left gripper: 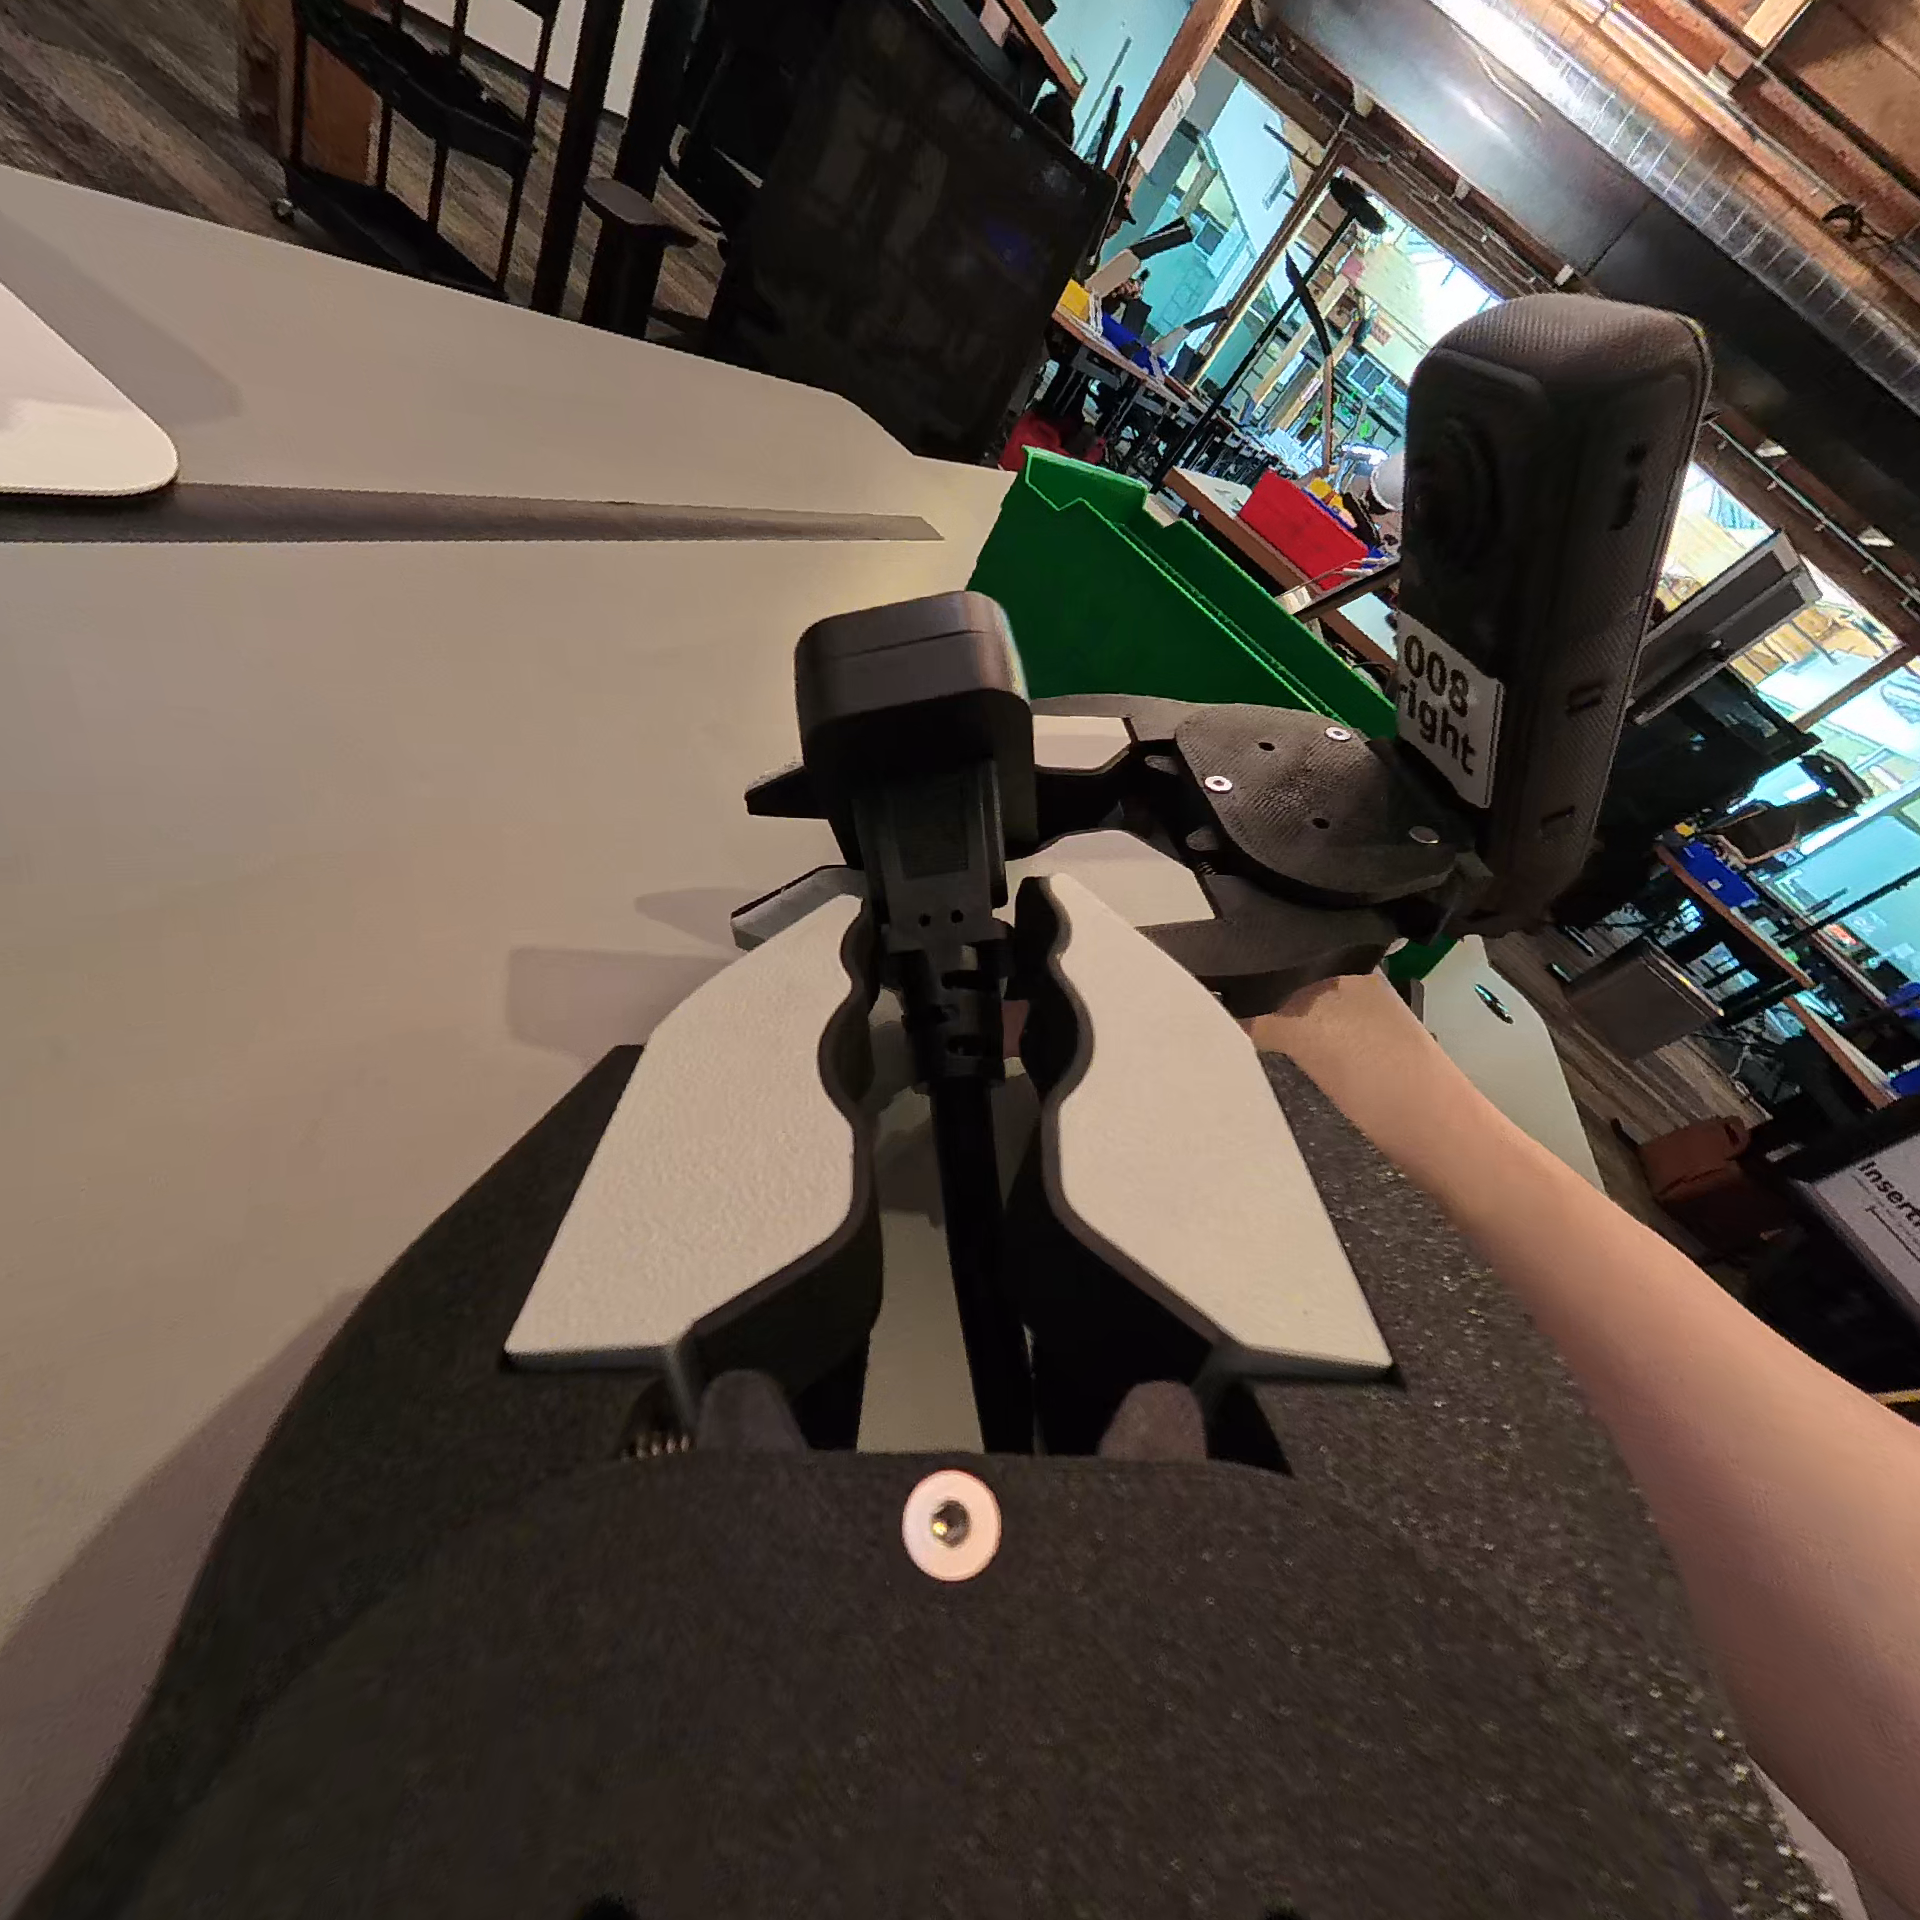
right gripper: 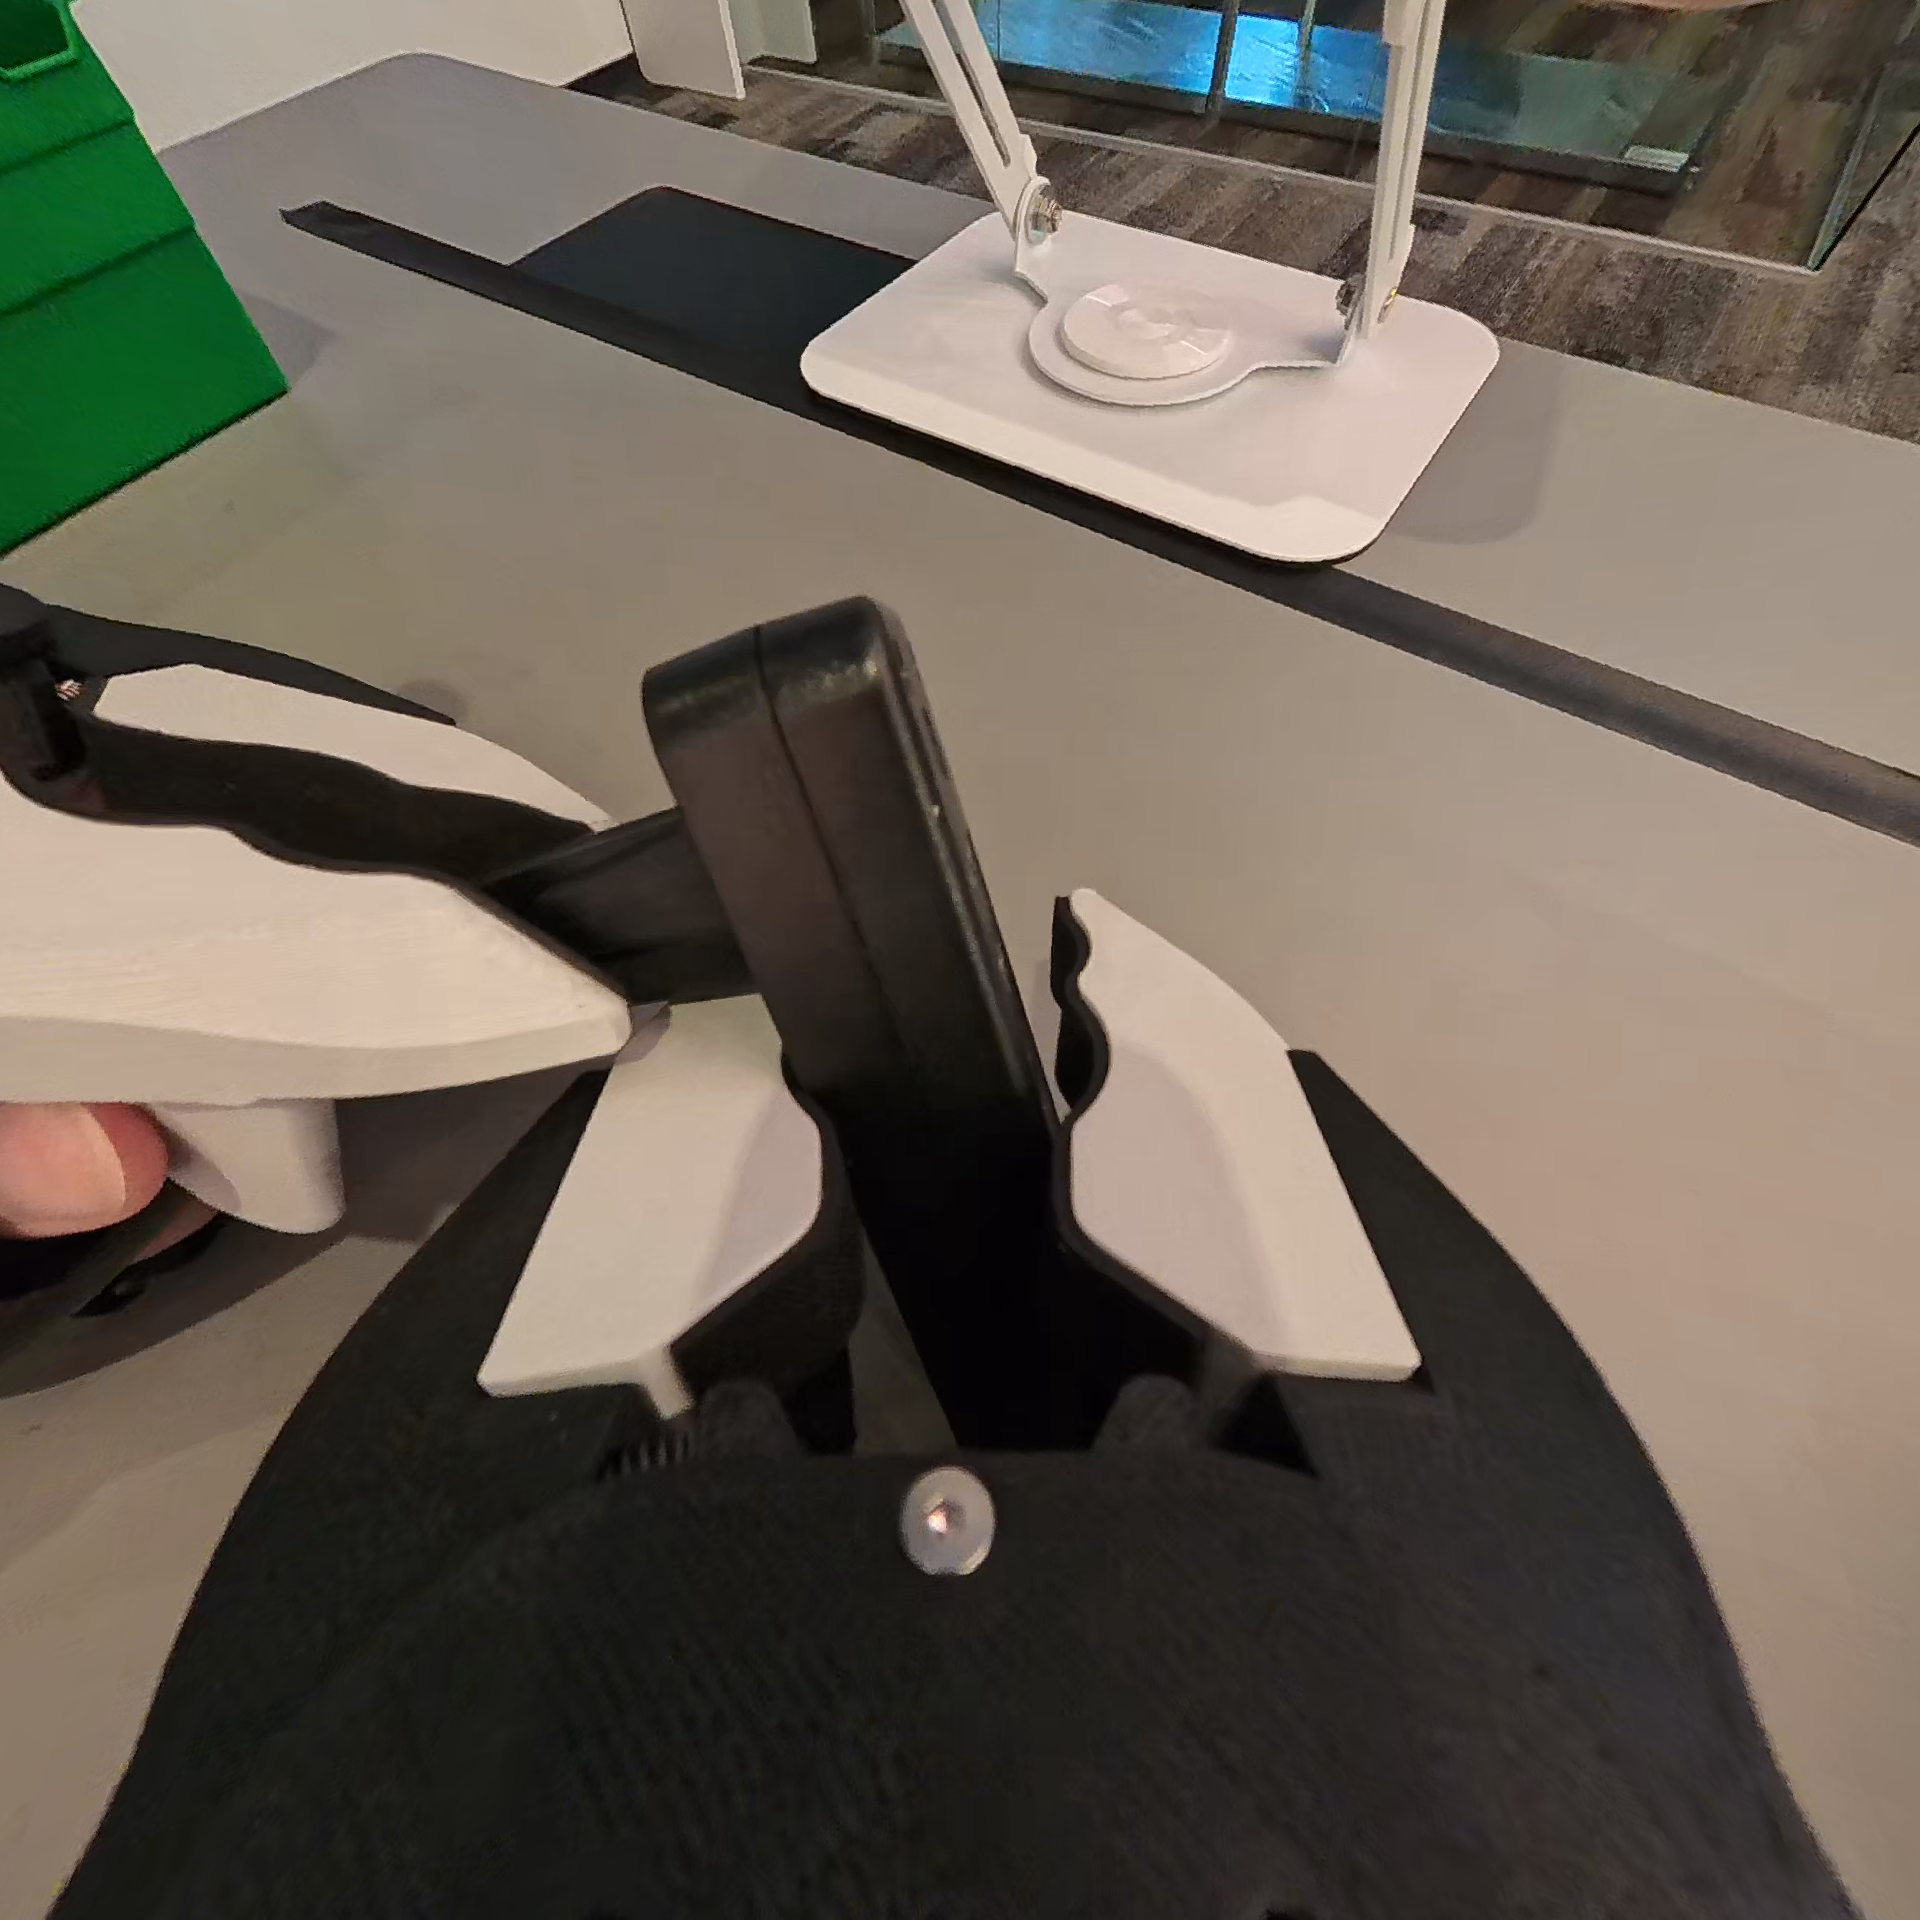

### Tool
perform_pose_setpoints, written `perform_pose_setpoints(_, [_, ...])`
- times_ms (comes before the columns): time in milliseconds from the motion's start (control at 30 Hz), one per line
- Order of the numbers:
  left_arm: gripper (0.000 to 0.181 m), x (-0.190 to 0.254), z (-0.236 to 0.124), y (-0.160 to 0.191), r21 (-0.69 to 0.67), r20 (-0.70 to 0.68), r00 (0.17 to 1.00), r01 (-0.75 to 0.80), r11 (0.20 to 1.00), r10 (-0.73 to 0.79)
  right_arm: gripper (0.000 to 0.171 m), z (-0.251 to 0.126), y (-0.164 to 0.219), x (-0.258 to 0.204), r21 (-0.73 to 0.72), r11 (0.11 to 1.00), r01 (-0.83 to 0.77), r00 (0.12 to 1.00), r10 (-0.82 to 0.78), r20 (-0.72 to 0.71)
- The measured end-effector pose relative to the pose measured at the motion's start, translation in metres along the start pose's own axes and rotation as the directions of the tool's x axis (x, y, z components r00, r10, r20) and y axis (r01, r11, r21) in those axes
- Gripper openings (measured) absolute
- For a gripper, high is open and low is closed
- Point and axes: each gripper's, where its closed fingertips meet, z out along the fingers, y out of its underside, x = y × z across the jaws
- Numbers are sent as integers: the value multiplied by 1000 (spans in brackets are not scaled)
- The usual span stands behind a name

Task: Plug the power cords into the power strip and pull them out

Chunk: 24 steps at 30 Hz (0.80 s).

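Two grippers share the load: left gripper [left gripper: 940,935] closed on the plug [left gripper: 930,862]; right gripper [right gripper: 935,1029] clamps the strip [right gripper: 831,831], raised above the table [right gripper: 1455,935]; both look rigid, light; grip plug body, not cord [left gripper: 982,1247].

right gripper [right gripper: 940,1049] clamps power strip [right gripper: 831,831] | left gripper [right gripper: 634,935] grips plug [right gripper: 623,894]

the left wrist view is taken close along its own fingers, tilted, facing across the grey table [left gripper: 312,727] toward the green bin [left gripper: 1143,613]; the right wrist view is aimed downward at the table toward a white stand base [right gripper: 1143,416]; both share the black power strip [left gripper: 914,707] and bin
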Motion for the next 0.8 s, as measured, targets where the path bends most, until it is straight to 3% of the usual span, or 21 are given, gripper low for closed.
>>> perform_pose_setpoints(267, [26, 2, -3, 2, -14, -1, 1000, 22, 1000, -22, 41, 0, 0, -2, 0, 1000, 15, 1000, -15, 14])
perform_pose_setpoints(367, [27, 25, -12, -11, -3, -177, 982, 71, 997, -70, 36, -12, -10, -10, 48, 995, 91, 992, -95, 85])
perform_pose_setpoints(433, [37, 43, -29, -40, 94, -286, 958, 62, 994, -32, 35, -27, -17, -8, 80, 990, 113, 985, -122, 123])
perform_pose_setpoints(500, [44, 51, -52, -69, 182, -313, 949, 31, 983, 28, 36, -39, -19, -10, 84, 990, 113, 972, -127, 200])
perform_pose_setpoints(633, [49, 64, -72, -79, 189, -296, 932, -157, 969, 209, 37, -66, -31, -60, 192, 981, -2, 795, -115, 595])
perform_pose_setpoints(800, [48, 48, -63, -52, 72, -270, 935, -220, 973, 231, 35, -97, -65, -76, 295, 922, -250, 569, -107, 815])
